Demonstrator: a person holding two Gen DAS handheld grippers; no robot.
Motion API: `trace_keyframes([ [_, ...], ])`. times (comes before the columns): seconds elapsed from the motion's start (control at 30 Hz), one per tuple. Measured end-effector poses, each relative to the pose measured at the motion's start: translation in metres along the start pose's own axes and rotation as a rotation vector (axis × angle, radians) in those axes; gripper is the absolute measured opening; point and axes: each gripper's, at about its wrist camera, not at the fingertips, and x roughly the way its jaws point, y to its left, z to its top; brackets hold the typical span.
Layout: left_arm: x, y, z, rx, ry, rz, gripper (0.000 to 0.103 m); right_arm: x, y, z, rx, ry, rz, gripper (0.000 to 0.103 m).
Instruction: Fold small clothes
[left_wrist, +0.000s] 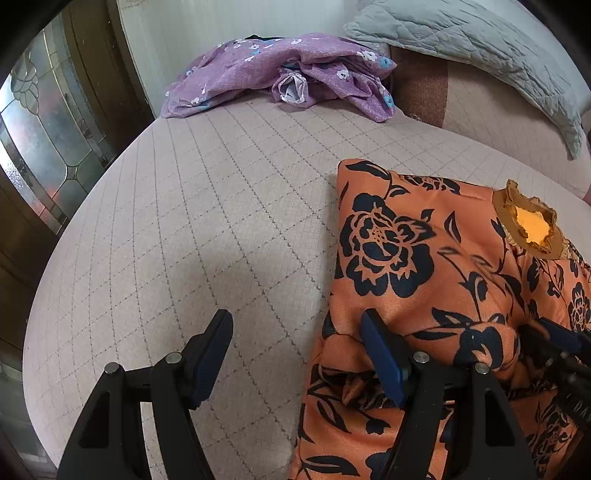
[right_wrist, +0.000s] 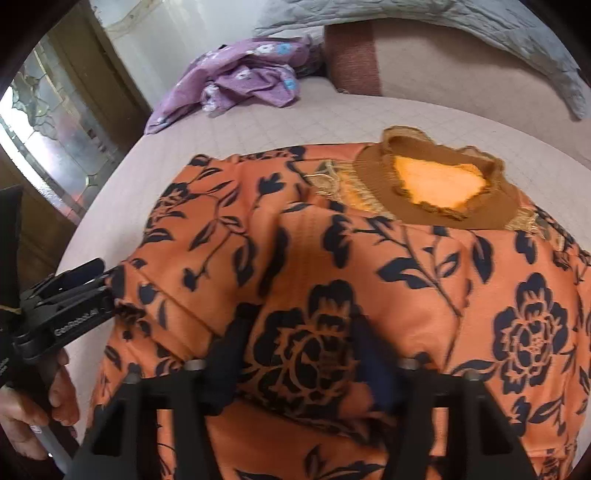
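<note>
One purple floral garment (left_wrist: 280, 77) far beyond the orange dress (left_wrist: 443, 295).

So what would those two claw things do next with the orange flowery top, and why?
Probably close the left gripper on the orange top's near left edge. Its jaws are open, one finger over the fabric, one over bare bed. The right gripper also looks open above it.

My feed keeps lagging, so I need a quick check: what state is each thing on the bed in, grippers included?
Orange dress: lying on the bed, sides folded in, neckline facing up.
Purple garment: crumpled, unfolded, at the far edge.
Grey quilt: bunched up at the head of the bed.
Left gripper: open, at the dress's left edge.
Right gripper: open, over the dress.
</note>
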Motion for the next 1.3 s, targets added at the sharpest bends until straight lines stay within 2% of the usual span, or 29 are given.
trace_keyframes([
  [0.03, 0.000, 0.000, 0.000, -0.001, 0.001, -0.002, 0.073, -0.004, -0.003, 0.001, 0.000, -0.004, 0.019, 0.022],
  [0.1, 0.000, 0.001, 0.000, -0.005, 0.000, 0.001, 0.073, -0.013, -0.008, 0.000, 0.009, -0.019, 0.025, 0.009],
  [0.13, 0.000, 0.002, 0.000, -0.005, 0.000, 0.004, 0.073, -0.018, -0.010, 0.000, 0.006, -0.028, 0.007, 0.006],
  [0.27, -0.008, 0.004, 0.001, -0.010, -0.025, 0.029, 0.073, -0.046, -0.022, -0.002, 0.028, -0.084, -0.001, 0.005],
  [0.37, -0.024, 0.007, 0.004, -0.001, -0.096, 0.051, 0.073, -0.074, -0.038, -0.005, 0.058, -0.141, -0.007, 0.005],
  [0.5, -0.039, 0.009, 0.007, -0.001, -0.157, -0.023, 0.073, -0.107, -0.065, -0.006, 0.134, -0.209, -0.017, 0.005],
  [0.63, -0.028, 0.004, 0.008, -0.012, -0.118, -0.098, 0.072, -0.123, -0.107, -0.013, 0.226, -0.241, -0.051, 0.005],
  [0.7, -0.014, -0.003, 0.007, 0.000, -0.070, -0.117, 0.061, -0.124, -0.135, -0.022, 0.299, -0.240, -0.071, 0.005],
  [0.77, -0.003, -0.012, 0.004, 0.023, -0.032, -0.117, 0.059, -0.121, -0.161, -0.034, 0.379, -0.228, -0.063, 0.005],
  [0.83, 0.002, -0.020, 0.000, 0.055, -0.018, -0.083, 0.059, -0.118, -0.184, -0.046, 0.446, -0.213, -0.059, 0.005],
  [0.9, 0.002, -0.024, -0.002, 0.075, -0.022, -0.065, 0.059, -0.110, -0.202, -0.057, 0.515, -0.171, -0.004, 0.005],
  [0.93, 0.002, -0.026, -0.002, 0.083, -0.025, -0.060, 0.059, -0.108, -0.209, -0.062, 0.548, -0.151, 0.049, 0.009],
  [1.0, 0.003, -0.029, -0.004, 0.096, -0.023, -0.048, 0.060, -0.108, -0.216, -0.068, 0.608, -0.150, 0.162, 0.009],
  [1.03, 0.003, -0.029, -0.005, 0.095, -0.020, -0.045, 0.060, -0.109, -0.218, -0.069, 0.616, -0.156, 0.177, 0.013],
  [1.07, 0.005, -0.030, -0.005, 0.094, -0.017, -0.046, 0.060, -0.113, -0.219, -0.068, 0.620, -0.177, 0.180, 0.021],
  [1.1, 0.005, -0.030, -0.006, 0.094, -0.016, -0.046, 0.060, -0.116, -0.219, -0.068, 0.627, -0.194, 0.186, 0.054],
  [1.13, 0.005, -0.030, -0.006, 0.094, -0.015, -0.047, 0.060, -0.118, -0.220, -0.068, 0.637, -0.213, 0.204, 0.082],
  [1.2, 0.005, -0.029, -0.005, 0.089, -0.012, -0.053, 0.060, -0.122, -0.218, -0.066, 0.638, -0.249, 0.242, 0.083],
  [1.3, -0.001, -0.027, -0.003, 0.084, -0.027, -0.058, 0.060, -0.114, -0.205, -0.055, 0.581, -0.227, 0.212, 0.079],
])
